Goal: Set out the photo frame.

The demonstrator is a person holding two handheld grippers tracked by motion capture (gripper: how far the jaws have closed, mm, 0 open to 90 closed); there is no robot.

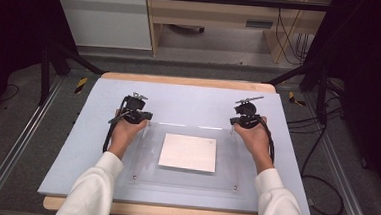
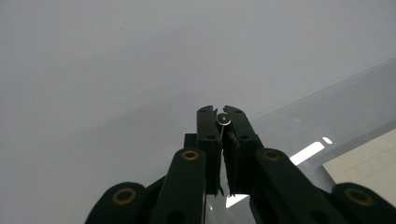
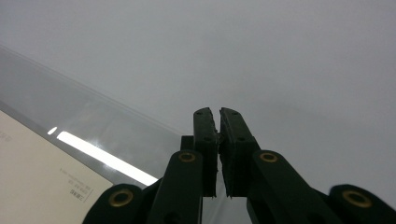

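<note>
High view: a pale blue mat [image 1: 189, 100] covers the worktop [image 1: 180, 80]. On it lies a clear plate [image 1: 144, 177], a flat rectangle with its long axis running from 9 to 3 o'clock, with small screws at its corners. A white sheet [image 1: 188, 152] lies at the plate's middle, nearly square, its edges almost in line with the plate's, turned slightly clockwise. The left tool [image 1: 137, 115] sits at the plate's 10 o'clock corner, held in the left hand [image 1: 124, 132]; the right tool [image 1: 244, 121] sits at the 2 o'clock corner, held in the right hand [image 1: 252, 139]. Both point toward 12 o'clock, and both forearms wear white sleeves [image 1: 93, 186].

Left gripper view: the left tool [image 2: 223, 112] has its jaws drawn together, pinching a small round screw [image 2: 224, 119] at their tips. The plate [image 2: 327, 107] edge runs from the tips out toward 2 o'clock, and a corner of the sheet [image 2: 369, 168] shows at 4 o'clock. Mat [image 2: 116, 70] lies beyond.

Right gripper view: the right tool [image 3: 218, 112] has its jaws together, with a thin slit between them; whether they pinch anything I cannot tell. The plate [image 3: 93, 121] edge runs from 10 o'clock down to the jaws, with the sheet [image 3: 37, 172] at 8 o'clock bearing small print. Mat [image 3: 280, 60] lies beyond.
</note>
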